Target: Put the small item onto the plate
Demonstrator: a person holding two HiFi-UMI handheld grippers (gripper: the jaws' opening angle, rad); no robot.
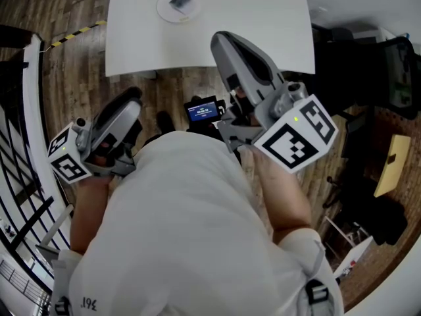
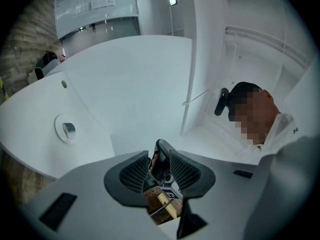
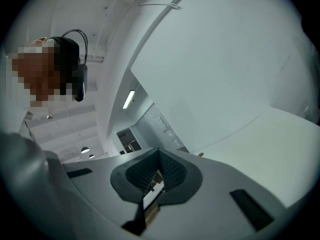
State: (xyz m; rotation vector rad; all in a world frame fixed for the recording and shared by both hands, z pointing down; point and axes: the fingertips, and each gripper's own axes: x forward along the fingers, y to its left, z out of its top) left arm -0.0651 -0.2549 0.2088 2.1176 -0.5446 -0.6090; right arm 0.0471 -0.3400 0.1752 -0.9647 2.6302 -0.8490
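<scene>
Nearest, against the person's white shirt (image 1: pixel 191 216), the left tool (image 2: pixel 160 164) hung at 8 o'clock with its jaws a little apart and nothing between them. The right tool (image 3: pixel 159 170), at 2 o'clock, had its jaws pressed together, also empty. Beyond them lay wood floor (image 1: pixel 72 64), then the white tabletop (image 1: pixel 276 12) at 12 o'clock. On it stood the round white plate (image 1: pixel 163 10). The small item (image 1: pixel 179 0), dark and shiny, already lay on the plate, well apart from both tools. The task looked done. The 1 remaining risk, as I judged it, was a needless reach: a tool swung over the tabletop could nudge the plate or knock the item off it.
</scene>
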